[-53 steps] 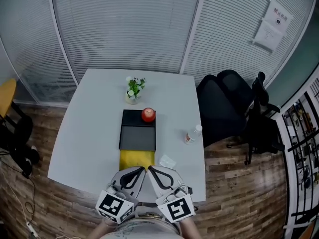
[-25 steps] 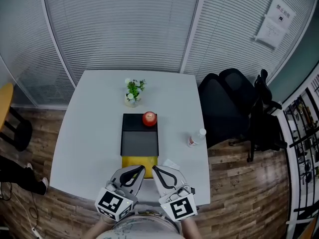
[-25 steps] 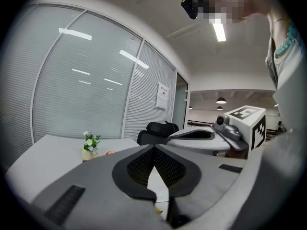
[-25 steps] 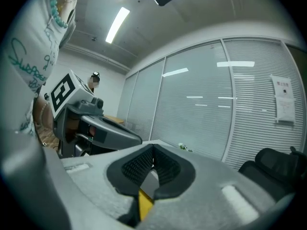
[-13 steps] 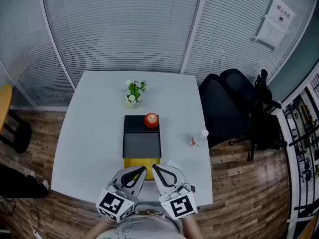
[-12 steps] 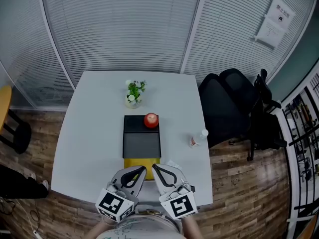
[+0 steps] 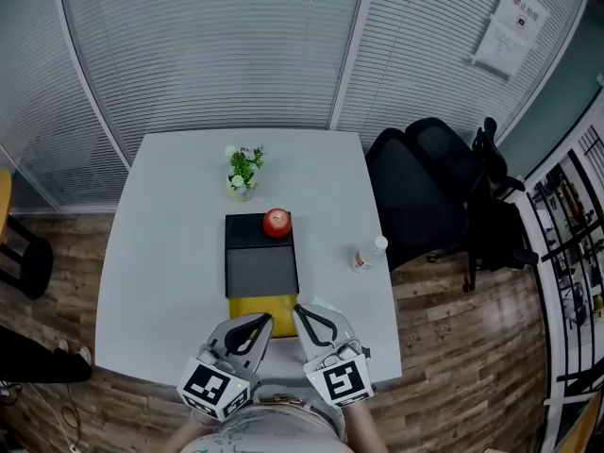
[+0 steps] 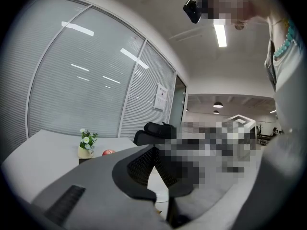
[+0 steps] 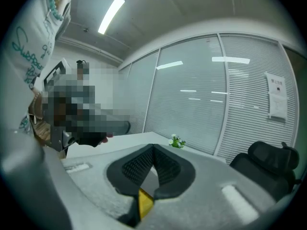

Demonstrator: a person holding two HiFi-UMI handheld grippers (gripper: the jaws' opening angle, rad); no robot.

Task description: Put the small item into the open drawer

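One small pale item flat on the white table, outside the drawer, just right of its front corner and partly covered by the right gripper; too small to identify further.

Just beside it, yellow drawer, pulled out toward the person from a low black box at the middle of the table; only bare yellow floor visible inside.

Right gripper clenched, pads pressed together at the tips, nothing between them; in the right gripper view, a sliver of yellow drawer through the gap behind the pads. Tips over the drawer's right front corner.

Left gripper likewise clenched and empty, pads meeting at the tips in the left gripper view. Tips over the drawer's near edge, close beside the right gripper's, both pointing away from the person, marker cubes nearest the body.

On the black box, at its far right corner, one red apple. Beyond the box, apart from it, a small potted plant with white flowers. Near the table's right edge, a clear bottle with a white cap.

Right of the table, a black office chair on wood flooring. Behind everything, closed grey blinds, and a white sheet fixed high on the right.
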